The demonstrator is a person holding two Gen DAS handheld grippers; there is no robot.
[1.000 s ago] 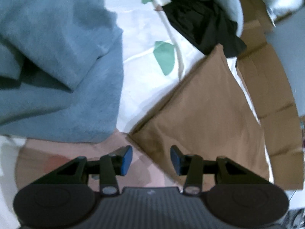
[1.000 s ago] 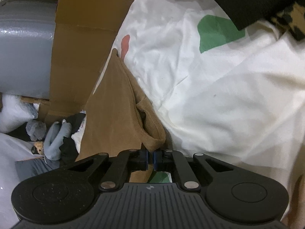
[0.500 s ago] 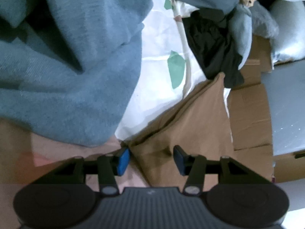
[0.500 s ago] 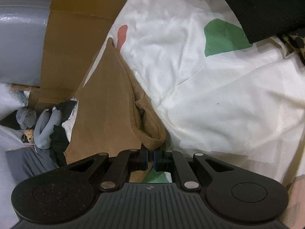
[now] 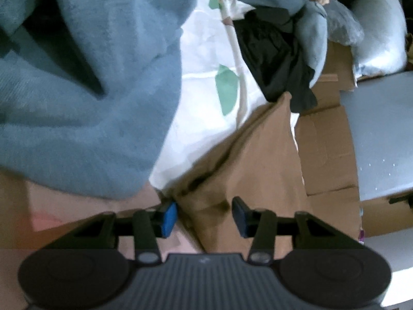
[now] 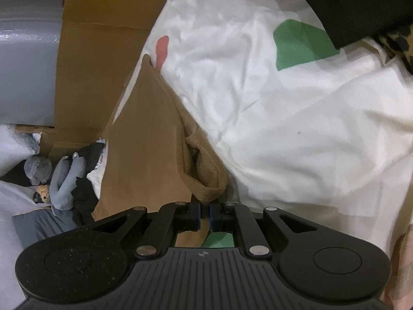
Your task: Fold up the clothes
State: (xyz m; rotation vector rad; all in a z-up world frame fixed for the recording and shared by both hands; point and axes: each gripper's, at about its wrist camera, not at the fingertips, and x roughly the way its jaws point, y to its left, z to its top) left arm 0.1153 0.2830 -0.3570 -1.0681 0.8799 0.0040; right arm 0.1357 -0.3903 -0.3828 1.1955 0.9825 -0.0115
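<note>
A: Where's the free room around the brown garment (image 5: 260,160)?

B: In the left wrist view it lies on the white sheet (image 5: 206,59) and runs from the gripper up to a pointed corner at about 1 o'clock. Its long left edge borders bare sheet from 11 to 12 o'clock, which is the open ground. A bulky blue-grey fleece (image 5: 85,90) fills everything from 9 to 11 o'clock and comes right down near the left finger. At 3 o'clock the garment's right edge lies against flattened cardboard (image 5: 325,149), with a grey surface (image 5: 382,134) beyond. A black garment (image 5: 273,54) sits just past the brown tip at 12 to 1 o'clock.

A: And from the other side?

B: In the right wrist view the brown garment (image 6: 147,139) stretches to a corner at 11 o'clock, cardboard (image 6: 98,59) at 10 o'clock, and broad white sheet (image 6: 296,129) from 12 to 3 o'clock. That sheet is wrinkled but uncluttered, apart from a black cloth (image 6: 361,2) in the corner at 1 o'clock.

A: The left gripper (image 5: 204,214)?

B: About half open and closing, with a bunched fold of the brown garment between its blue pads. The left pad looks to be at the fabric's edge; the right pad stands clear of it, so there is no pinch.

A: The right gripper (image 6: 204,215)?

B: Almost fully closed, pinching a rolled hem of the brown garment, which humps up just above the pads.
</note>
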